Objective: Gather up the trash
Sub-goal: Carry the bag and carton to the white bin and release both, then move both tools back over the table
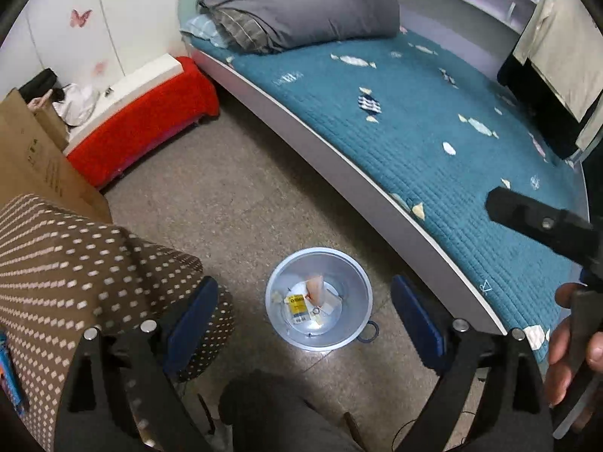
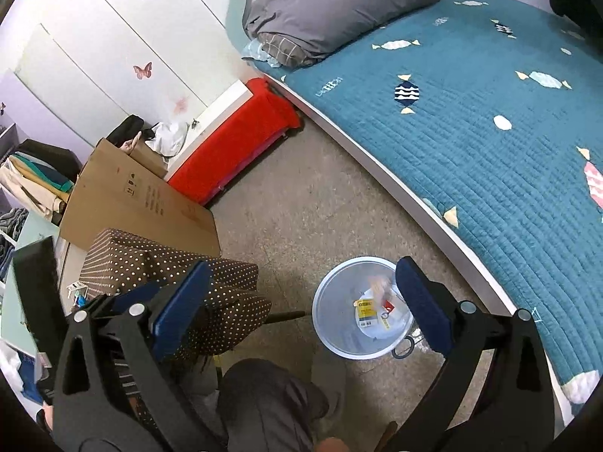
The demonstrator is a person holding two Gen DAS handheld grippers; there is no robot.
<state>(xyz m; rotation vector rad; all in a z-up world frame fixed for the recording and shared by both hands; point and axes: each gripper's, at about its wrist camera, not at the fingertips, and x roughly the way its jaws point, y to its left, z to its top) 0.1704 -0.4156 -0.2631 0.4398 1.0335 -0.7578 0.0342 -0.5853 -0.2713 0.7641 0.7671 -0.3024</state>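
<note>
Trash [image 1: 316,301] sat in the lower middle of frame, inside a pale bin [image 1: 348,275] on the floor beside the teal bed [image 1: 433,120]. Left gripper [image 1: 305,314] and right gripper [image 2: 301,301] both spread wide, holding nothing.

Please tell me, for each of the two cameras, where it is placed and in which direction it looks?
Left wrist: on the left gripper, aimed down at the trash bin beside the bed; jaws open, right hand at the edge.
Right wrist: on the right gripper, aimed down at the trash bin; jaws open, knee below.
Shared: bin, bed, polka-dot chair.
</note>
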